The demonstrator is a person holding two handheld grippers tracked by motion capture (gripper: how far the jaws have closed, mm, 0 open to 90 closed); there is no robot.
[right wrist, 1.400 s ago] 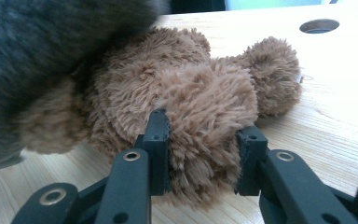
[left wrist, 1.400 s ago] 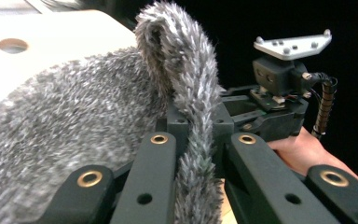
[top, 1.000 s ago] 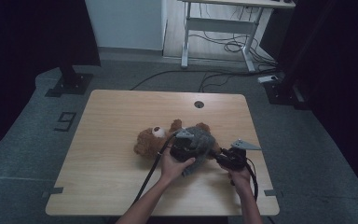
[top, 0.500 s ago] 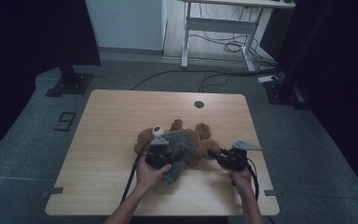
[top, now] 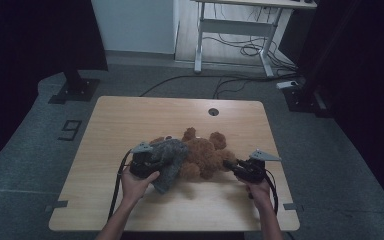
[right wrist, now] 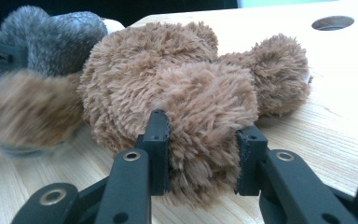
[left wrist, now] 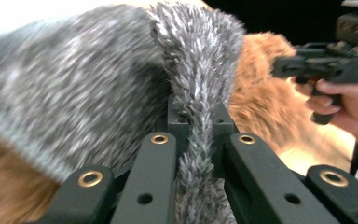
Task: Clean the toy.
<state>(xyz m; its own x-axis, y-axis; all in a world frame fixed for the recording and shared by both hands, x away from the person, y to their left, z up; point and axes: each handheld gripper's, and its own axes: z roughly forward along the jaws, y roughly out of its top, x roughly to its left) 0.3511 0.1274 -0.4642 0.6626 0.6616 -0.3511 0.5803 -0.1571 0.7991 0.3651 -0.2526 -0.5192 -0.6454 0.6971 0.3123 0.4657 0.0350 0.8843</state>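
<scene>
A brown teddy bear [top: 206, 156] lies on the wooden table [top: 130, 120]. A grey fuzzy garment [top: 169, 156] covers its left end. My left gripper [top: 149, 160] is shut on a fold of that grey garment [left wrist: 196, 84], which runs between the left gripper's [left wrist: 197, 128] jaws. My right gripper [top: 233, 166] is at the bear's right end. The right gripper's [right wrist: 200, 156] jaws are shut on a plush limb of the bear [right wrist: 168, 74]. In that view the grey garment [right wrist: 51, 37] shows at the far left. The left gripper view has the right gripper [left wrist: 307, 65] beyond the bear [left wrist: 261, 107].
A round cable hole [top: 213, 111] sits near the table's far edge. Both hands work close to the front edge. Behind the table stands a metal desk frame [top: 235, 30] with cables on the floor, and a black stand base [top: 75, 90] lies at the far left.
My left gripper has moved left along the bear, drawing the grey garment with it toward the bear's left end. The right gripper has stayed where it was on the bear's limb.
</scene>
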